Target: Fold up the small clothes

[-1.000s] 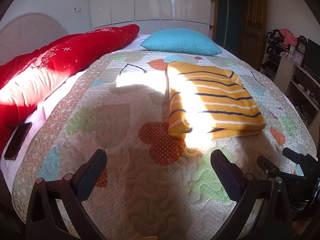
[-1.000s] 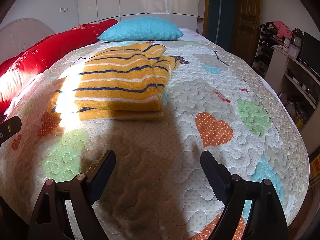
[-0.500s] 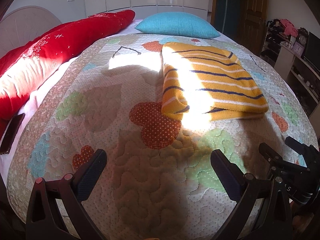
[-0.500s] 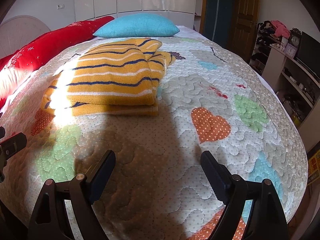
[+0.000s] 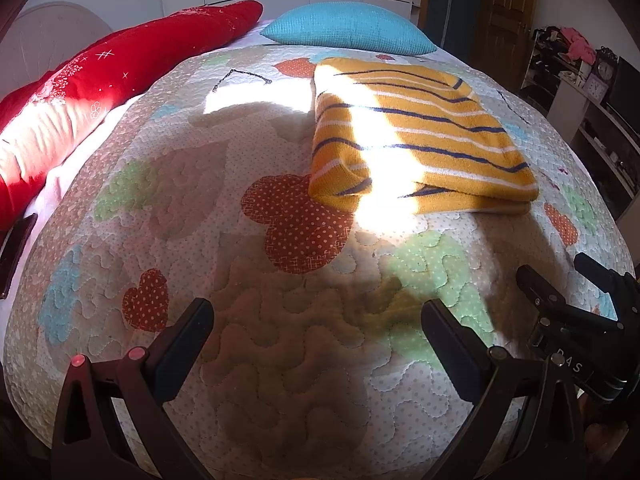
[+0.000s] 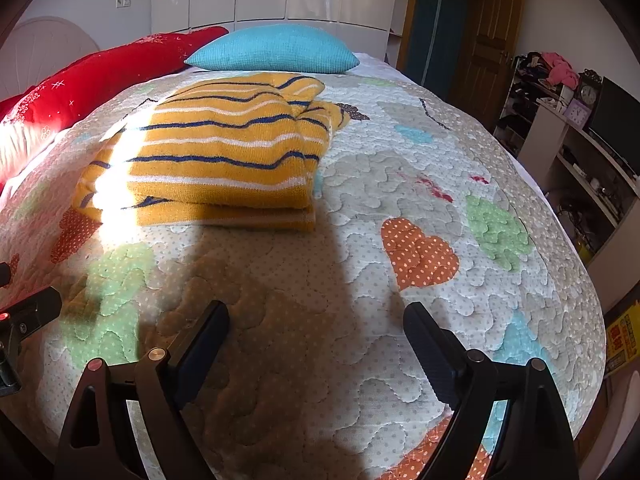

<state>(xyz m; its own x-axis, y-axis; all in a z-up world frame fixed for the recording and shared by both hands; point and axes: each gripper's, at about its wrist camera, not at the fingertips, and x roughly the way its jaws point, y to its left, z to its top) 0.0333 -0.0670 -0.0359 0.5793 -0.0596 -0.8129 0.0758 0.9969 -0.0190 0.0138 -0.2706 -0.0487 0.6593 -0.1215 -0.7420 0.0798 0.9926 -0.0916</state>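
A yellow sweater with navy and white stripes (image 5: 420,136) lies folded in a neat rectangle on the quilted bedspread (image 5: 280,360), past both grippers; it also shows in the right wrist view (image 6: 216,156). My left gripper (image 5: 316,340) is open and empty, hovering over the quilt near the foot of the bed, short and left of the sweater. My right gripper (image 6: 316,344) is open and empty, short and right of the sweater. The right gripper's body shows at the right edge of the left wrist view (image 5: 576,320).
A teal pillow (image 5: 348,28) and a long red bolster (image 5: 100,80) lie at the head and left side. A dark phone (image 5: 16,240) rests at the left bed edge. Shelves with clutter (image 6: 580,140) and a wooden door (image 6: 488,40) stand on the right.
Both grippers have pulled back and risen a little from the folded sweater, both staying open and empty. The sweater has not moved.
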